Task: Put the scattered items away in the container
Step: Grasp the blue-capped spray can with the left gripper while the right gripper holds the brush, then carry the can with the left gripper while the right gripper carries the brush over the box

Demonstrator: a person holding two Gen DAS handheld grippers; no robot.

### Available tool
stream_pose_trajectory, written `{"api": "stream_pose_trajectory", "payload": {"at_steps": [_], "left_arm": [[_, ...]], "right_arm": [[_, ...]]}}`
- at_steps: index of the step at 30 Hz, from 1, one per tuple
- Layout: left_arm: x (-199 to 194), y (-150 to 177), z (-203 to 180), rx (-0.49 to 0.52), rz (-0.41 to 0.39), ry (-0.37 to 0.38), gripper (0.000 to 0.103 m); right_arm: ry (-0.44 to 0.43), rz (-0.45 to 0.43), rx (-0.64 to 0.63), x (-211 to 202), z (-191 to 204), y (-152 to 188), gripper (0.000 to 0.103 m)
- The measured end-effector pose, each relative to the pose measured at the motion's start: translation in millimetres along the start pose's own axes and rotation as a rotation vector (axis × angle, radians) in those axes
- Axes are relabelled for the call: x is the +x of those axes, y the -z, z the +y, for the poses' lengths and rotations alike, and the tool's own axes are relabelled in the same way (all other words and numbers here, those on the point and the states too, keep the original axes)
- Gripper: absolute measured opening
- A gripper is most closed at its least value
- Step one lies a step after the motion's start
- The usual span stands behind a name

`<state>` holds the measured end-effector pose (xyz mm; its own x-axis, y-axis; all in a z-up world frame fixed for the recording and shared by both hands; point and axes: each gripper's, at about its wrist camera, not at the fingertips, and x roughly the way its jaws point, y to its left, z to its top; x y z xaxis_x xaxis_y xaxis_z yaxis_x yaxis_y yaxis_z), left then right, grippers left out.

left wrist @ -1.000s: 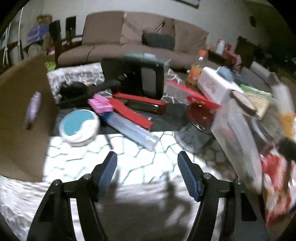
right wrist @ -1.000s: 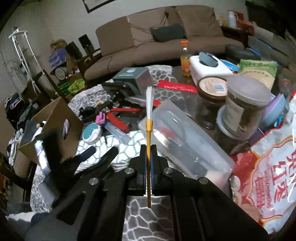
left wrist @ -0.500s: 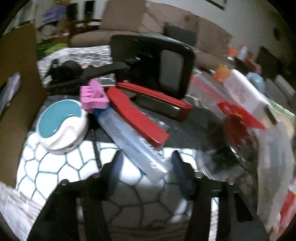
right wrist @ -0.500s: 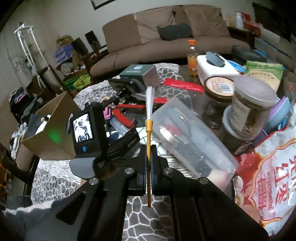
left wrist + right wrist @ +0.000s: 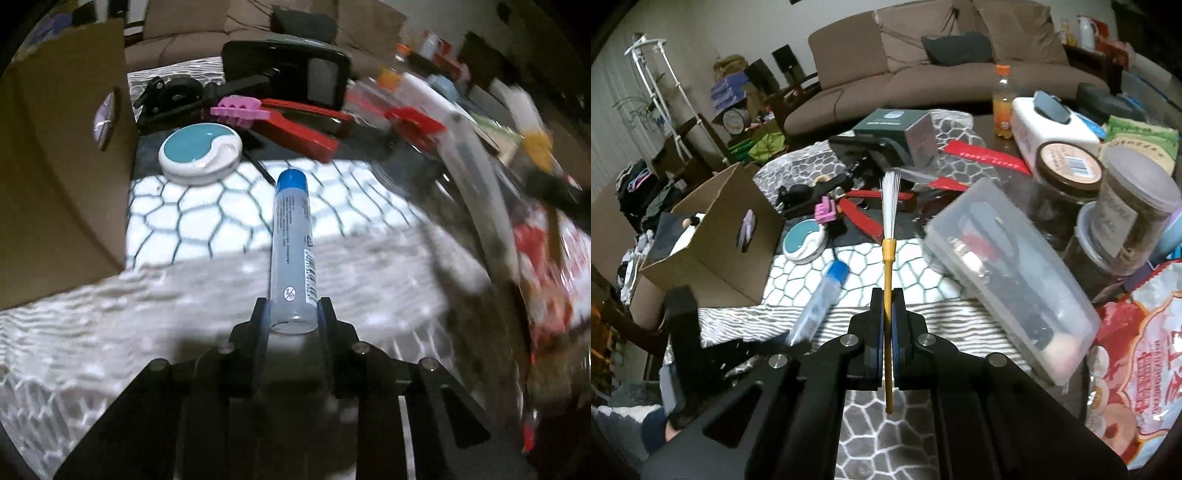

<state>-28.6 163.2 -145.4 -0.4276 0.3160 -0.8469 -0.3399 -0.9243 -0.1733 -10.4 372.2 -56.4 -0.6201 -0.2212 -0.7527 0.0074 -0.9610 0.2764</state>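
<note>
My left gripper (image 5: 291,310) is closing its jaws on the base of a clear tube with a blue cap (image 5: 291,251). The pads press its sides and the tube sticks out forward, off the cloth. The right wrist view shows the same tube (image 5: 822,299) tilted above the patterned cloth. An open cardboard box (image 5: 62,166) stands just left of it, with several items inside (image 5: 683,229). My right gripper (image 5: 886,299) is shut on a thin yellow-handled brush (image 5: 887,254), its white bristles pointing away.
A round white and teal case (image 5: 201,153), a pink toe separator (image 5: 238,110) and red cases (image 5: 295,129) lie beyond the tube. A clear plastic box (image 5: 1008,273), jars (image 5: 1067,177) and a snack bag (image 5: 1137,369) crowd the right side. A sofa stands behind.
The left gripper went forward to the tube lying by the red cases, closed on it, and drew it back off the cloth. The right gripper kept its hold on the brush.
</note>
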Motion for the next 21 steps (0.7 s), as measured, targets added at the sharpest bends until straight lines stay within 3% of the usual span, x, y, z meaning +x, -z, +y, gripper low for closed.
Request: {"api": "stream_pose_trajectory", "payload": {"at_steps": [4,6,11,13,14,15,17,21], "left_arm": [[-12.3,-26.1,-10.6,0.082,-0.019,-0.055,0.033],[-3.6,-48.0,-12.5,0.085,0.033,-0.058,0.06],[32.8,-68.3,-10.9,0.061,0.124,-0.068,0.062],[55.0,-65.3,-13.0,0.084,0.186,-0.081,0.061],[58.7,-61.8,-13.9,0.091,0.203,-0.083,0.053],[57.2,-58.4,-17.6,0.12,0.184,-0.099,0.033],[52.4,-51.5,-21.0,0.143,0.169,-0.096,0.025],[37.9,-40.6,-13.4,0.121,0.137,-0.073,0.025]], "right_arm": [[-0.015,-0.008,-0.014,-2.0,9.7,-2.9,0.004],[-0.022,-0.008,-0.016,-2.5,12.9,-3.2,0.004],[-0.017,0.002,-0.011,-0.8,10.7,-2.5,0.004],[-0.018,0.003,0.002,-0.3,8.2,-3.7,0.004],[-0.017,0.005,0.005,0.1,7.3,-3.8,0.004],[-0.016,0.007,0.005,0.5,7.8,-3.7,0.004],[-0.015,0.008,-0.002,0.7,8.9,-3.7,0.004],[-0.023,0.001,-0.001,-0.8,11.9,-5.9,0.004]]}}
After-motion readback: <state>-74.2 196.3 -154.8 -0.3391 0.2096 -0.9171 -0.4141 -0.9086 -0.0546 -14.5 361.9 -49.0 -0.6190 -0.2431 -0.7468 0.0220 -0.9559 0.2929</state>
